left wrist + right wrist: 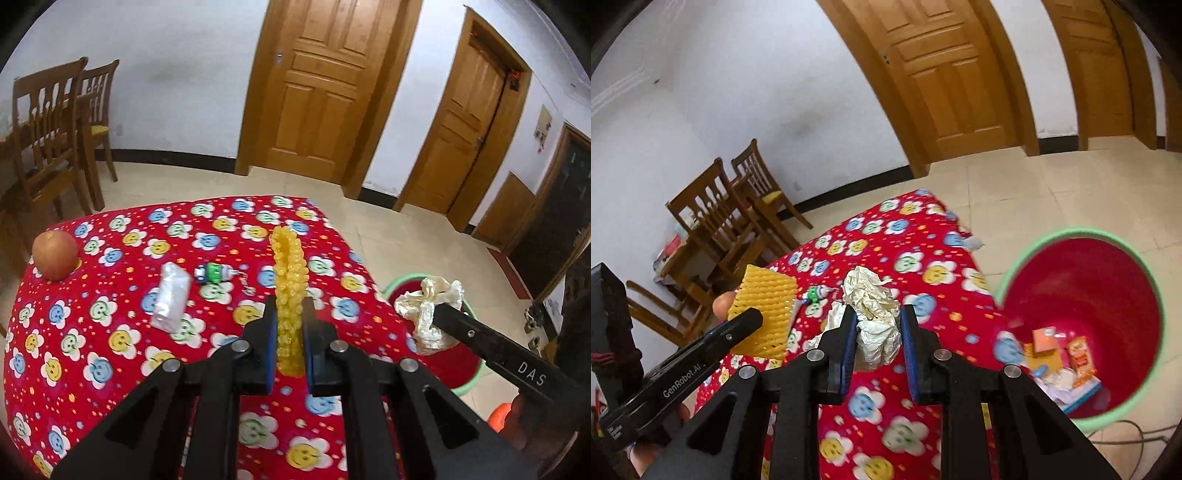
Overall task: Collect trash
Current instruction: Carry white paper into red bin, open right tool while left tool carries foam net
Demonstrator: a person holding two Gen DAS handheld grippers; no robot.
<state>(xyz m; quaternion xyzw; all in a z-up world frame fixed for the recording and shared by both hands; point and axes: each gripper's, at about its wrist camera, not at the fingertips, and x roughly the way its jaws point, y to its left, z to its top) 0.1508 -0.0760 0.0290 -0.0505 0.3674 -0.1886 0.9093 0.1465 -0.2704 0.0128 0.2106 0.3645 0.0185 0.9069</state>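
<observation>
Two hand-held grippers are up over the counter (122,332), which has a red cloth with smiley flowers on it. The left hand-held gripper (290,325) is squeezed tight on a yellow foam net (290,280). The net stands up between the blue pads (271,347), and its low end is hidden down between them. The right hand-held gripper (877,332) is nearly closed on a crumpled white paper (875,317). The paper bulges out above the pads, and its bottom is hidden by the black frame.

A red bin (1086,295) with a green rim sits on the floor to the right of the counter. Some wrappers (1080,356) lie at its bottom, blurry and hard to read. In the left view the right hand-held gripper and the paper cover part of the bin.

On the far left of the counter sits an apple (55,254). Near the middle lie a clear plastic packet (171,297) and a small green and white thing (214,274), too small to name. Wooden chairs (55,133) stand by the far wall, cut off at the left edge.
</observation>
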